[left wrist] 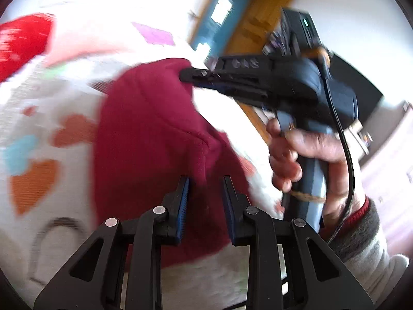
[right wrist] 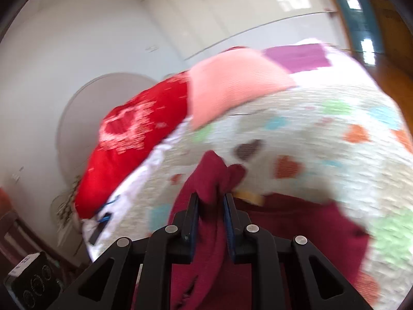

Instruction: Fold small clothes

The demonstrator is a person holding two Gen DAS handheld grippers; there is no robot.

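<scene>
A dark red garment point(left wrist: 149, 139) is lifted above a white bedspread with coloured hearts point(left wrist: 38, 155). My left gripper point(left wrist: 205, 183) is shut on its near edge, with the cloth between the blue pads. My right gripper point(left wrist: 185, 73) shows in the left wrist view, held by a hand, and is shut on the garment's far corner. In the right wrist view the right gripper point(right wrist: 211, 197) pinches a bunch of the dark red garment point(right wrist: 214, 175), which hangs down below over the bedspread point(right wrist: 322, 134).
A red pillow point(right wrist: 134, 139) and a pink pillow point(right wrist: 232, 87) lie at the head of the bed. A purple patch point(right wrist: 299, 56) lies behind them. White wall and a wooden door frame point(left wrist: 258, 18) stand beyond the bed.
</scene>
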